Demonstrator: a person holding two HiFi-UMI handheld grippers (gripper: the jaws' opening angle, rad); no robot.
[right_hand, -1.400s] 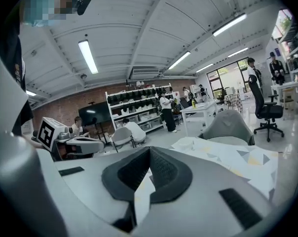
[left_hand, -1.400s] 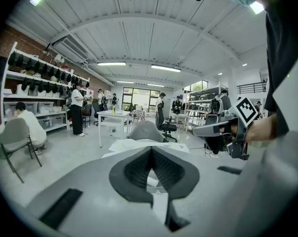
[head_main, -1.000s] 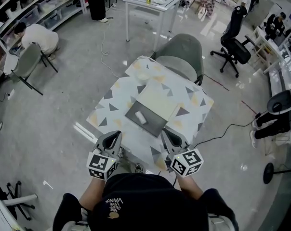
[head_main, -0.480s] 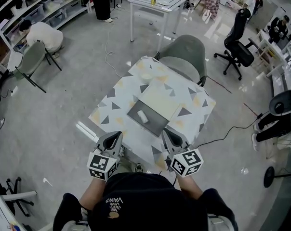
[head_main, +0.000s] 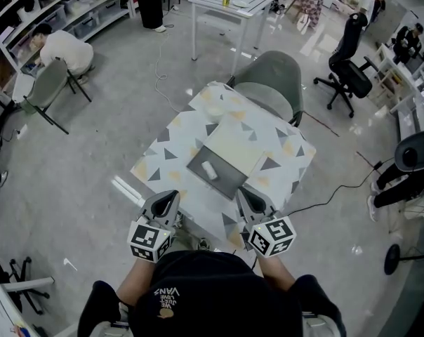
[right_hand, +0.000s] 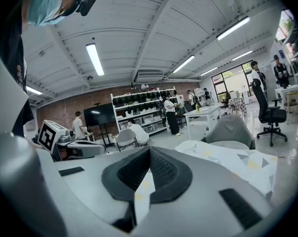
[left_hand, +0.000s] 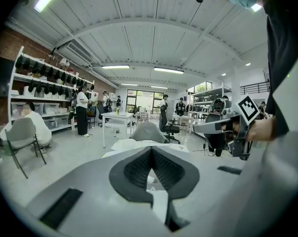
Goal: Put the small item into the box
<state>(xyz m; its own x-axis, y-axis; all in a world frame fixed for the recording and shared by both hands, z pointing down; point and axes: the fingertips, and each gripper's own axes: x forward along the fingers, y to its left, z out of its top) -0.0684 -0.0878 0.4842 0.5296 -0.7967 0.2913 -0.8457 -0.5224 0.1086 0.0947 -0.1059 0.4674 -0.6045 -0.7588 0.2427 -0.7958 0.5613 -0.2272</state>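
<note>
The table (head_main: 171,140), under a cloth printed with triangles, stands as a diamond in the head view; the box (head_main: 227,182) lies open about the middle of the surface, a little toward its near edges, its pale lid (head_main: 234,144) folded back toward the far corner; the small item (head_main: 208,168), white and oblong, lies on the grey floor of the box, in the left half, apart from both grippers; a grey chair (head_main: 269,76) is drawn up at the far right edge

The left gripper (head_main: 167,197) hovers just off the near left edge of the surface, with floor under it; its own view shows the left gripper (left_hand: 149,150) with jaws together at the tips and nothing between them; the right gripper (head_main: 243,193) is over the near corner of the surface, well short of the box; in its view the right gripper (right_hand: 149,150) has its jaws brought together too, with no object between the ribbed pads (right_hand: 161,169); both point toward the far corner, side by side, each tilted slightly downward
</note>
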